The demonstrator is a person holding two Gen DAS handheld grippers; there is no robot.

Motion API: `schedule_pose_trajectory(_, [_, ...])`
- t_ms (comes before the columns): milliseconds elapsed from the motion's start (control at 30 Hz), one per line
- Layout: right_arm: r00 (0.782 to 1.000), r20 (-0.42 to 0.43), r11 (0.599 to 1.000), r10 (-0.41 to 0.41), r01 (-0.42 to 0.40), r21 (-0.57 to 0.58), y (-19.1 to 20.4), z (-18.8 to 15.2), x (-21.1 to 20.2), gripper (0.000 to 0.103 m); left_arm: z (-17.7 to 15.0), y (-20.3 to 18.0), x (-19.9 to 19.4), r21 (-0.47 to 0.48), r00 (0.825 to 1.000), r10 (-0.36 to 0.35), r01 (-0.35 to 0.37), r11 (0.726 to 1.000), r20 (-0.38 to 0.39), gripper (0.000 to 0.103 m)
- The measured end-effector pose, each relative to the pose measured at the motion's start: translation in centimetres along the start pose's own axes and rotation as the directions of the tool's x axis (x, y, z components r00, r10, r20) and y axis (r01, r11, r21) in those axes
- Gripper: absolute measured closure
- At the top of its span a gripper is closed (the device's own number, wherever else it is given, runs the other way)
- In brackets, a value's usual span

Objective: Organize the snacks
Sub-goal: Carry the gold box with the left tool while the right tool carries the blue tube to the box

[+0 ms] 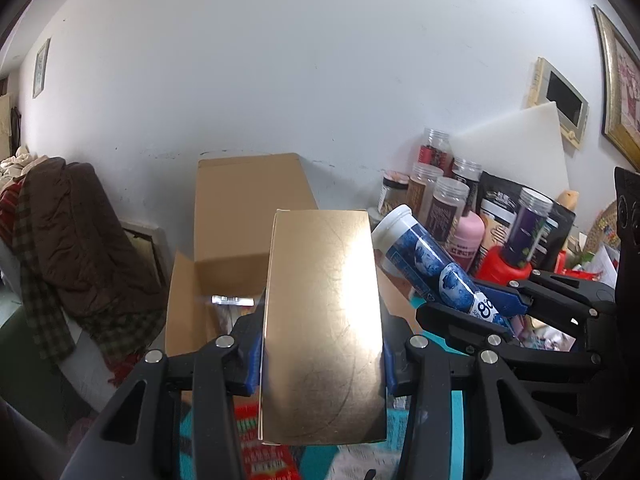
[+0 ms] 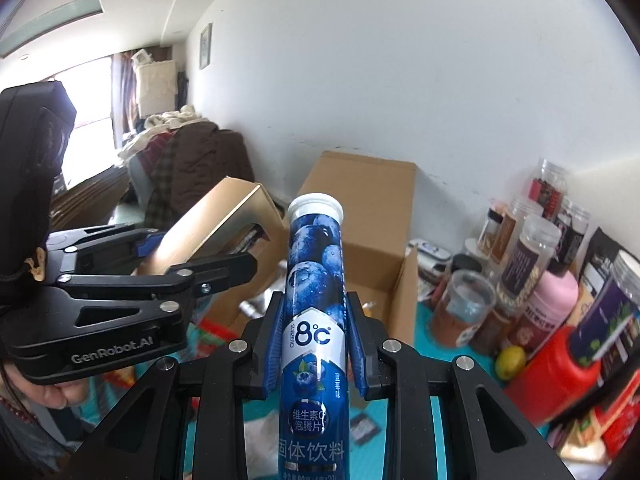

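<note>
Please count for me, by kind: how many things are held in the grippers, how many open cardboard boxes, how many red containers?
Held things: 2, gold box in left gripper, blue tube in right gripper
Open cardboard boxes: 1
Red containers: 1
Total: 4

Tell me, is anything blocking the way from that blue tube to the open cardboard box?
Nothing visible does. The right gripper holds the blue tube above the table, and the box lies open just beyond it. The gold box in the left gripper hangs off to the side.
</note>
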State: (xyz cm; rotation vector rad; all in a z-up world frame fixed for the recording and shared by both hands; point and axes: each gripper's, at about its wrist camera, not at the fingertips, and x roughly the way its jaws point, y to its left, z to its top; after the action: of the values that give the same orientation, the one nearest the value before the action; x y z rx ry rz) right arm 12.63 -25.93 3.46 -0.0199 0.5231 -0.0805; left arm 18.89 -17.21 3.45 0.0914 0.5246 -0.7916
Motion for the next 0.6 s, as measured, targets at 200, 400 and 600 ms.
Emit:
schedule_pose_trajectory(200, [1.000,0.001,0.999,-0.010,0.010,0.037,-2.0,1.5,3.3,0.075,1.7,1.3,3.6,-0.018,1.000,0.010,-0.010,1.000,-0.012,0.059])
schedule_pose_trajectory(400, [1.000,-0.024,0.997,-0.009,0.011,0.079,-3.7,2.1,6.3,0.074,2.5,2.3,6.8,-0.027,0.998,0.047,-0.048,0.998,-0.046,0.059])
schedule_pose_trajectory(600, [0.998,-0.061,0.996,-0.001,0.006,0.089,-4.4,2.4,9.4,0.074,2.9,3.5,10.2,-0.043,0.993,0.086,-0.090,0.995,-0.087,0.059])
